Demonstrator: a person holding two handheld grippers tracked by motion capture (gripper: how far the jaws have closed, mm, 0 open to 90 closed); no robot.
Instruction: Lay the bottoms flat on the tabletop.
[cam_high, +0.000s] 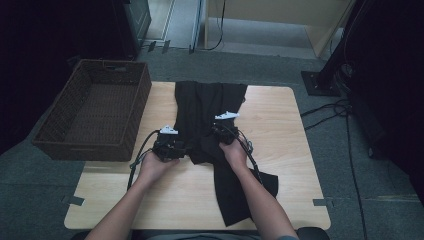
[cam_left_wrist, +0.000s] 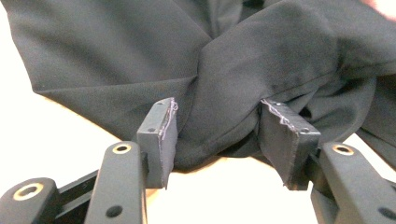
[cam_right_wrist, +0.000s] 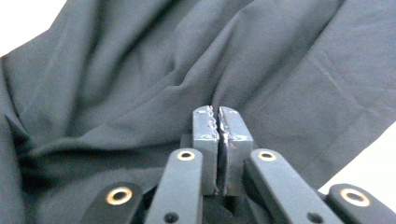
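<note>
On the wooden counter (cam_high: 295, 150) a black garment (cam_high: 210, 107) lies spread from the far edge toward the person, one long part of it trailing down past the right forearm to the near edge. Both hands work at its middle, where the cloth is bunched and creased. At the garment's left edge the left gripper (cam_high: 170, 145) is held in the left hand (cam_high: 154, 167); in the left gripper view its jaws stand about half open, one pad on either side of a rounded fold of the dark cloth. That fold bulges between the pads (cam_left_wrist: 163, 140) and seems to brush their inner faces, though whether they press on it I cannot tell (the cloth sags free below them, with bare counter showing underneath). Just to the right, the right gripper (cam_high: 222, 131) sits over the garment's middle in the right hand (cam_high: 235, 152). Its jaws are shut, pad against pad, in the right gripper view (cam_right_wrist: 218, 128), and the tips rest low over the rumpled cloth; whether a pinch of fabric is caught between them is hidden by the pads themselves. Left of the counter, well apart from the garment, stands a dark brown woven basket (cam_high: 127, 120) with its near corner overlapping the counter's edge. Grey carpet (cam_high: 30, 195) surrounds everything.
</note>
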